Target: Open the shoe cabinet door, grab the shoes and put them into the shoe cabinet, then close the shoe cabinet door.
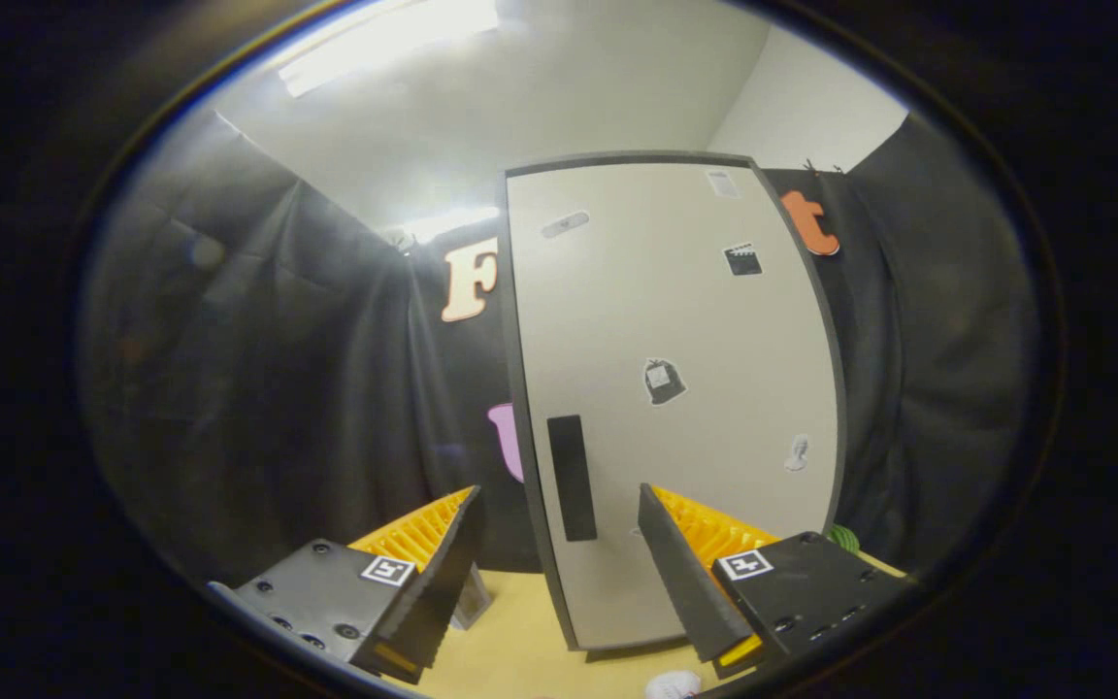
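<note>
The shoe cabinet (675,388) stands upright just ahead of me, a tall pale box with a dark frame and several small stickers on its door. The door looks closed. A dark vertical handle (572,478) sits low on the door's left side, straight ahead between my two fingers. My gripper (559,505) is open, fingers wide apart, nothing between them. A white rounded object (673,685), perhaps part of a shoe, shows on the floor near my right finger.
The cabinet rests on a light wooden surface (520,631). Black cloth walls (278,388) close the booth on the left and right. A green object (845,537) peeks out behind the cabinet's lower right corner.
</note>
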`<control>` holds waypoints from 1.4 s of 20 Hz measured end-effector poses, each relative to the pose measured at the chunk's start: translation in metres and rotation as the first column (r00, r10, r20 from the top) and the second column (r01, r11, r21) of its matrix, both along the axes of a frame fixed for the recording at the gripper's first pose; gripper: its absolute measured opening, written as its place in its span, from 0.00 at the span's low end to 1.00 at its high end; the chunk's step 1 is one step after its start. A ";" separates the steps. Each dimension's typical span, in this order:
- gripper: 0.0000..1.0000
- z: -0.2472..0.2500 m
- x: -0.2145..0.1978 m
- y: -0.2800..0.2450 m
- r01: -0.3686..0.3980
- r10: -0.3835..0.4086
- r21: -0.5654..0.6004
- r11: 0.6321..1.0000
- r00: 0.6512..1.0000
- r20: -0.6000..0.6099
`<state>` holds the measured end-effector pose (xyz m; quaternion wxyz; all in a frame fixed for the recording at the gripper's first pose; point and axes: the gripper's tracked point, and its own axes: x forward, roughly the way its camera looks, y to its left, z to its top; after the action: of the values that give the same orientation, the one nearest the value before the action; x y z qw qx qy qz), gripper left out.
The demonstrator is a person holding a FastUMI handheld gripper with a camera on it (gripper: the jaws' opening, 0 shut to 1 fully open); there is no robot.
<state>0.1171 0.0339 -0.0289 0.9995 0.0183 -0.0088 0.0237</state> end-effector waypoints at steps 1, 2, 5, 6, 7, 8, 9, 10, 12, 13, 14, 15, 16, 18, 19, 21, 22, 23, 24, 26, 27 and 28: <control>0.97 -0.001 0.012 0.000 0.003 -0.003 0.008 1.000 1.000 0.002; 0.97 -0.002 0.023 0.002 0.005 -0.005 0.013 1.000 1.000 0.005; 0.97 -0.006 0.050 0.001 0.027 -0.027 0.007 1.000 1.000 0.010; 0.96 -0.008 0.059 0.001 0.032 -0.032 0.003 0.999 0.999 0.007; 0.95 -0.011 0.068 0.000 0.038 -0.038 -0.003 0.999 0.999 0.002; 0.94 -0.014 0.076 -0.001 0.046 -0.046 -0.012 0.999 0.999 -0.003; 0.94 -0.017 0.084 -0.002 0.053 -0.053 -0.022 0.998 0.999 -0.008; 0.93 -0.019 0.091 -0.003 0.058 -0.059 -0.029 0.998 0.998 -0.012; 0.91 -0.024 0.103 -0.003 0.063 -0.064 -0.038 0.997 0.998 -0.024; 0.90 -0.028 0.108 -0.005 0.067 -0.069 -0.042 0.997 0.997 -0.033; 0.90 -0.031 0.112 -0.007 0.071 -0.073 -0.047 0.996 0.996 -0.043; 0.89 -0.034 0.115 -0.008 0.073 -0.076 -0.049 0.996 0.996 -0.050; 0.88 -0.035 0.117 -0.010 0.079 -0.082 -0.051 0.996 0.995 -0.056; 0.79 -0.038 0.118 -0.009 0.068 -0.071 -0.049 0.996 0.995 -0.064; 0.74 -0.039 0.118 -0.009 0.068 -0.071 -0.055 0.996 0.995 -0.067; 0.65 -0.044 0.121 -0.009 0.061 -0.067 -0.069 0.996 0.994 -0.081; 0.60 -0.047 0.122 -0.010 0.063 -0.070 -0.079 0.995 0.993 -0.092; 0.55 -0.051 0.124 -0.001 0.033 -0.040 -0.069 0.997 0.994 -0.106; 0.51 -0.049 0.124 -0.002 0.033 -0.040 -0.074 0.997 0.995 -0.096; 0.41 -0.047 0.120 0.003 0.025 -0.033 -0.102 0.995 0.997 -0.077; 0.37 -0.050 0.122 0.003 0.023 -0.033 -0.120 0.993 0.996 -0.080; 0.32 -0.050 0.124 0.003 0.025 -0.034 -0.128 0.991 0.997 -0.071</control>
<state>0.2410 0.0370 -0.0785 0.9985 -0.0448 0.0289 0.0089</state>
